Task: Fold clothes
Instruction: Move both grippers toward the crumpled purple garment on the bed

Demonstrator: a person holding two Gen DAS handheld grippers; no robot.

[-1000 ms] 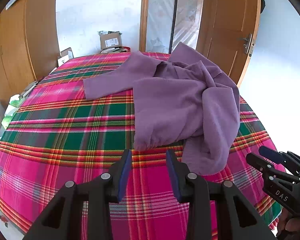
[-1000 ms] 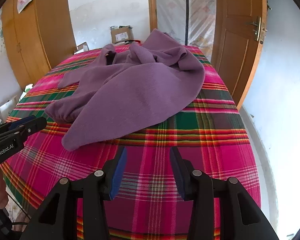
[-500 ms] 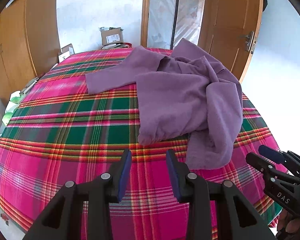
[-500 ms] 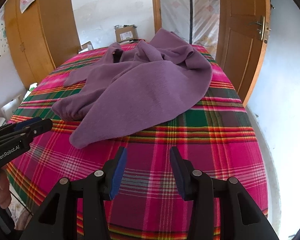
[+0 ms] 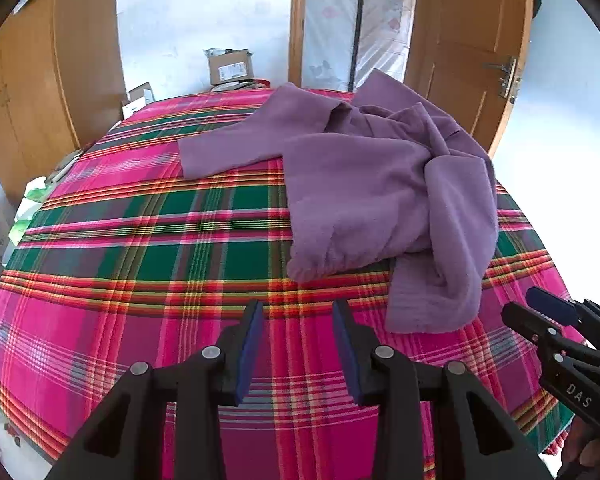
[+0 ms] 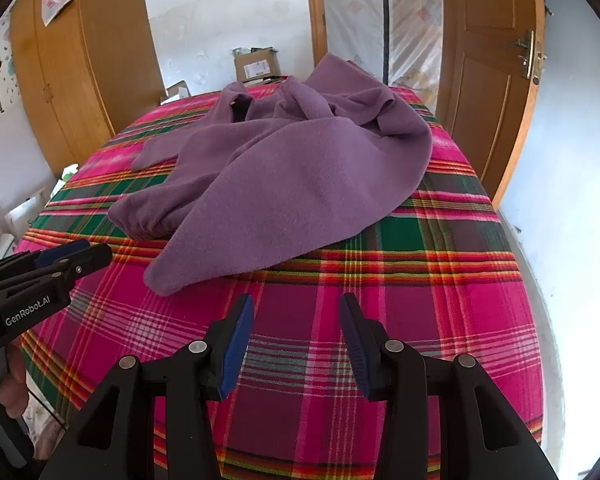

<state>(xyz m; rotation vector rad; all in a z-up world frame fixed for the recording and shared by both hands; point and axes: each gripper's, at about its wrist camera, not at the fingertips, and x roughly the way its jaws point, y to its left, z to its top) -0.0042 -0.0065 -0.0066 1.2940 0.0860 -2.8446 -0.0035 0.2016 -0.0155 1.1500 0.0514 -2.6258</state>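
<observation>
A purple fleece sweater [image 5: 380, 184] lies crumpled on a bed covered by a pink, green and red plaid blanket [image 5: 140, 248]. One sleeve stretches out to the left; a folded part hangs toward the near edge. In the right wrist view the same sweater [image 6: 292, 176] fills the middle of the bed. My left gripper [image 5: 298, 308] hovers open over bare blanket, just short of the sweater's gathered hem. Nothing sits between the open jaws of my right gripper [image 6: 296, 302], a little short of the sweater's nearest tip. Each gripper shows at the edge of the other's view.
Wooden wardrobe doors [image 5: 40, 92] stand left of the bed, and a wooden door [image 5: 472, 52] stands behind it on the right. Cardboard boxes [image 5: 230, 66] sit on the floor past the far edge. A white wall [image 6: 572, 200] runs along the right side.
Both views have tilted slightly, so the sweater sits a little lower in the frames. The grippers stay open and the sweater lies as before.
</observation>
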